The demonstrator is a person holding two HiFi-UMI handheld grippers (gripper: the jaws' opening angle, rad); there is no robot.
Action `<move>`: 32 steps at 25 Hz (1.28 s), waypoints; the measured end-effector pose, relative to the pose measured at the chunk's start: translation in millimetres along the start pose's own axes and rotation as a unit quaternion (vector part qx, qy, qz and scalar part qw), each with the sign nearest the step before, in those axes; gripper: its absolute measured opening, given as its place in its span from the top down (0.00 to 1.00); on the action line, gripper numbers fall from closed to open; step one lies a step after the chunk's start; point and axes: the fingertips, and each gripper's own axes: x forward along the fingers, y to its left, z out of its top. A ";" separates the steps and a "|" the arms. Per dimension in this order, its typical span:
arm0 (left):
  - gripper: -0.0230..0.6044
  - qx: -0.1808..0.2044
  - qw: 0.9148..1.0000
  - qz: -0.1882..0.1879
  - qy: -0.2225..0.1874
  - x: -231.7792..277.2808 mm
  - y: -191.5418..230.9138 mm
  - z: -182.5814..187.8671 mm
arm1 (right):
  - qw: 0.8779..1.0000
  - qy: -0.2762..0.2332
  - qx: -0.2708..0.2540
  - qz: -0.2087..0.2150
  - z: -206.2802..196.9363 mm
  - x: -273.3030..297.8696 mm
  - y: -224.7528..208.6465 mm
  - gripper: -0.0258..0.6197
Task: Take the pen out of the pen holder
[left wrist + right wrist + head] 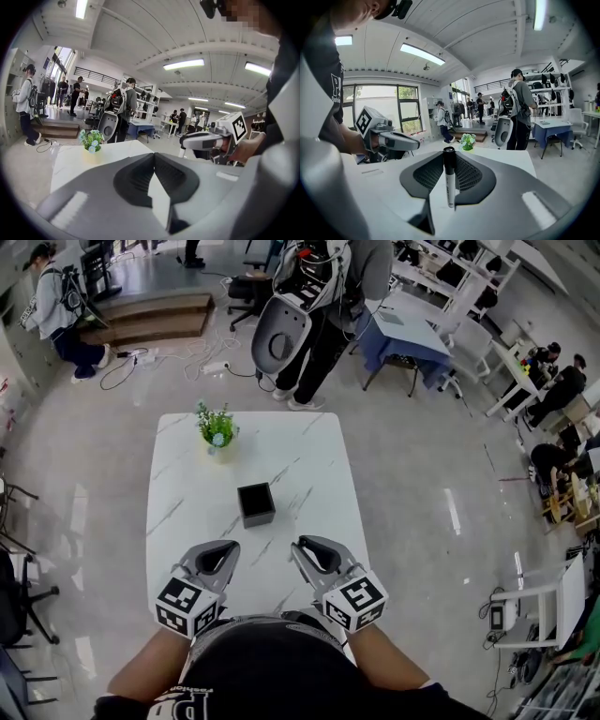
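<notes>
Over white marble table [187,484] | R tool [302,547] clamps slim black-capped pen [450,187] | L tool [231,547] clenched, empty | square black holder [256,503]

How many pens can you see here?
1. The pen is clamped between the jaws of the right gripper, above the near end of the table. The dark inside of the black pen holder could hide more.

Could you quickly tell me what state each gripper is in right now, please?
Left gripper: closed, nothing held.
Right gripper: closed on the pen.
</notes>
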 end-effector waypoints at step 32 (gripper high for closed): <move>0.87 -0.004 1.000 0.007 -0.004 2.4 4.5 0.3 | 1.000 0.017 0.003 0.022 -17.0 12.3 10.3 0.86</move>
